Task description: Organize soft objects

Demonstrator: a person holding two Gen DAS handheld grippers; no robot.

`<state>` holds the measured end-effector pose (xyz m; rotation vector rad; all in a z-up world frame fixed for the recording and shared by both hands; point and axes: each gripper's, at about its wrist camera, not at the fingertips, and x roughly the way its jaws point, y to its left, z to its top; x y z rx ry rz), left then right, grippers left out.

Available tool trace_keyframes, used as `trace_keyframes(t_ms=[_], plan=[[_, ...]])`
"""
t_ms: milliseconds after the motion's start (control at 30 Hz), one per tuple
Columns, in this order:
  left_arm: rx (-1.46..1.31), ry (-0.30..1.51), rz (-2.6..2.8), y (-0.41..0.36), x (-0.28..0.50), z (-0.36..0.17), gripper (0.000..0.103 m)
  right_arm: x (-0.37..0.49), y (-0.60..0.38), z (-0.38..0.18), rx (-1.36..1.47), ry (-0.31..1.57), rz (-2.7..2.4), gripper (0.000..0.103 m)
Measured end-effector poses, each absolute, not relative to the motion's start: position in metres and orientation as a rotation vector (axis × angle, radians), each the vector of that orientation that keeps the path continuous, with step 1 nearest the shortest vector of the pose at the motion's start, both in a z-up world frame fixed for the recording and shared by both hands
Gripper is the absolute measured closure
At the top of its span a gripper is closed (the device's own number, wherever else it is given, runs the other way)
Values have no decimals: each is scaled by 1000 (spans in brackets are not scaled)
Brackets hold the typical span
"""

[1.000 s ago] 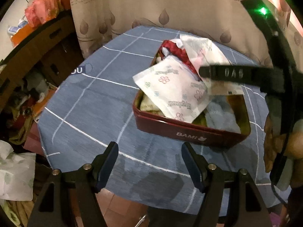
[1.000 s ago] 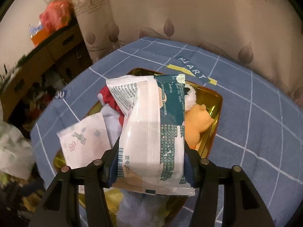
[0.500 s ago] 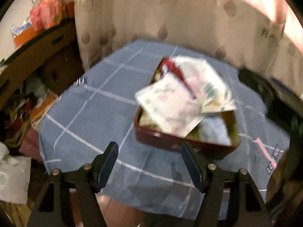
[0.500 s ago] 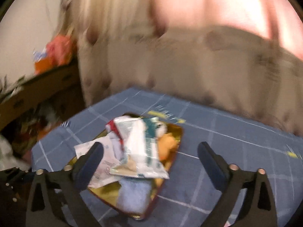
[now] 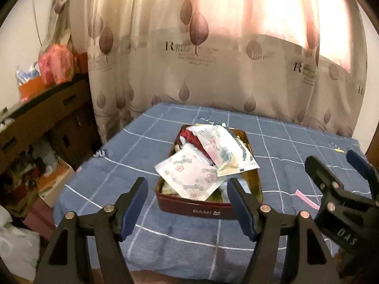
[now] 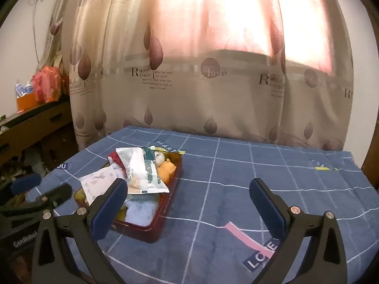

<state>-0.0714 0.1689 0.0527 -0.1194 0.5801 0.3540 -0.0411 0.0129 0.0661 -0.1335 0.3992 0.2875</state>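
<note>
With the packet (image 6: pixel 142 175) now lying atop the full tin (image 6: pixel 163 215) ahead-left of my right tool (image 6: pixel 188 203), its jaws have just opened wide and empty; my left tool (image 5: pixel 187 203) stands part-open, empty. I judge placing complete; next, check for strays.

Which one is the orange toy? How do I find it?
Find the dark red tin on the blue checked tablecloth. At its far end, right of the white-and-green packet, the orange toy peeks out. Nothing else there is orange; its neighbours are pale wrappers.
</note>
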Motion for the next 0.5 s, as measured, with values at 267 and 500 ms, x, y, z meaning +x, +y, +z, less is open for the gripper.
trace_keyframes(t_ms=[267,500], plan=[[-85,506,384,166,-98,65,27,-64,9,75,-147,352,307,1],[-77,544,336,161,-92,54,27,-69,12,69,-140,356,266,1]])
